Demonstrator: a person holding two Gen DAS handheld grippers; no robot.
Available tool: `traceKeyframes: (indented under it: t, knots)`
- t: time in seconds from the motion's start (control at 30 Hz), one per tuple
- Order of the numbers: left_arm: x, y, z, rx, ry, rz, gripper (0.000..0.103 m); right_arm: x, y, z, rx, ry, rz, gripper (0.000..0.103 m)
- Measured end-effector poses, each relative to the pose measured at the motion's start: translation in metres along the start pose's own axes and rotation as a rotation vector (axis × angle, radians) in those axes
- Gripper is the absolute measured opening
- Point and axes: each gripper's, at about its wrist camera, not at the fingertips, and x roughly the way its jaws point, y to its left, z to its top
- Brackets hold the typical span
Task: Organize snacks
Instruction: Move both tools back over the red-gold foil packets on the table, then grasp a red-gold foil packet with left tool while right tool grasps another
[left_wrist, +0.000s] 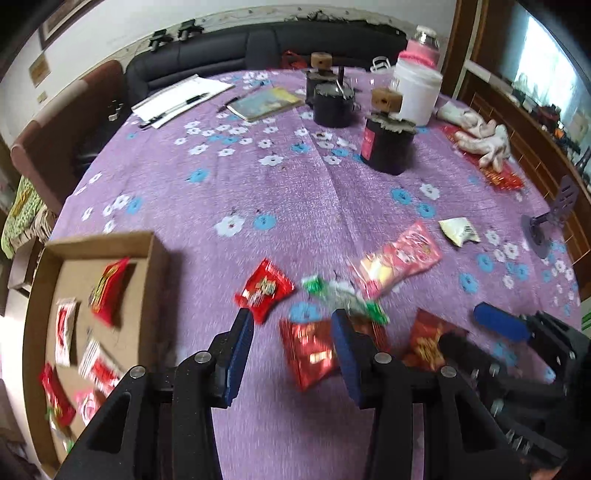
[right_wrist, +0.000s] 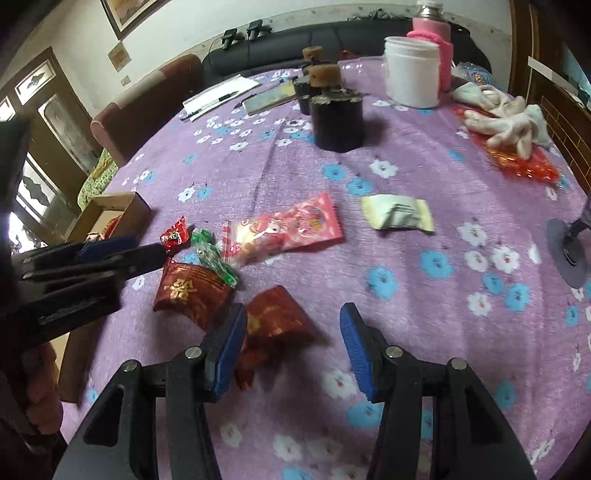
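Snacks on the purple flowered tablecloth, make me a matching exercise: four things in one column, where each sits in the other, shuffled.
Things:
1. cream white snack packet
2. shallow brown cardboard box
3. white plastic tub
4. pink printed snack bag

Places:
A. far side, beside the pink bottle
B. alone, right of the pink bag
C. table's left edge, holding packets
D. middle, next to the green wrapper

Pairs: 1-B, 2-C, 3-A, 4-D

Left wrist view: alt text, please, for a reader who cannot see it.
The left tool, open, hangs over red snack packets scattered on a purple floral tablecloth. A cardboard tray on the left already holds several packets.
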Motion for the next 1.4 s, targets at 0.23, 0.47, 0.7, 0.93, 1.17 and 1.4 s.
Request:
traceKeyframes:
  t: [0.23,0.47,0.7,0.93,1.17,1.4]
  knots:
    - [0.027,0.0,0.001,0.004,0.086,0.045,0.046,0.017,0.018,0.006,-0.085,0.02,-0.078,0.051]
    - [0.022,-0.002,-0.013,0.01,0.108,0.014,0.046,0.019,0.024,0.0,-0.157,0.033,-0.117,0.051]
    - [0.008,-0.002,-0.041,-0.003,0.125,-0.053,0.046,-0.007,0.007,-0.018,-0.124,0.014,-0.112,0.051]
    - [-0.01,-0.001,-0.039,-0.039,0.075,-0.134,0.046,-0.02,-0.01,-0.029,-0.015,0.007,-0.056,0.057]
    - [-0.008,-0.024,-0.046,0.023,0.058,-0.136,0.045,-0.012,0.001,-0.03,-0.01,0.025,-0.072,0.062]
    - [-0.01,-0.018,-0.046,0.015,0.012,-0.086,0.046,-0.009,0.005,-0.029,0.016,0.041,-0.016,0.062]
